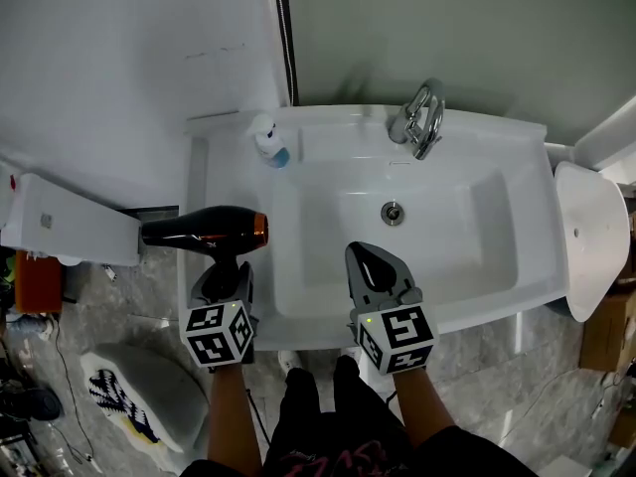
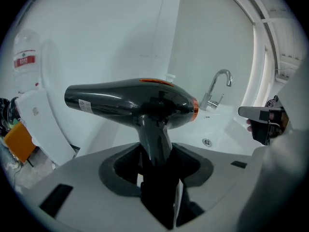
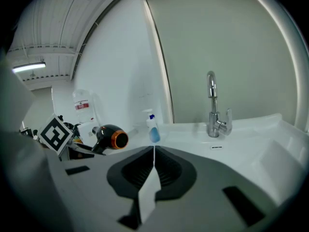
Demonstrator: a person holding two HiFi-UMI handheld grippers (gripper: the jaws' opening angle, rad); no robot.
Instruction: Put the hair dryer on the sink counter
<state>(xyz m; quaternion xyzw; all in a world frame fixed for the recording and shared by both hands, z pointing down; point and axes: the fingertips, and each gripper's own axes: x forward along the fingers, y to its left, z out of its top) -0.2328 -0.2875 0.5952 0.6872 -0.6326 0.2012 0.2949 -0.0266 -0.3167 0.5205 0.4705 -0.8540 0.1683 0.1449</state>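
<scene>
Your left gripper [image 1: 225,282] is clamped on the handle of the hair dryer [image 1: 204,230], and the handle stands up between its jaws. The dryer's long body lies sideways, left to right. Its orange end points at the basin and sits above the left strip of the sink counter [image 1: 227,125]. Its black back end sticks out past the counter's left edge, over the floor. So I think the flat spot you want is just to the right of the dryer and a little ahead, near the soap bottle [image 1: 270,143]. Your right gripper [image 1: 377,272] is pinched closed with nothing in it, over the front of the basin. The left hand is the one to use
</scene>
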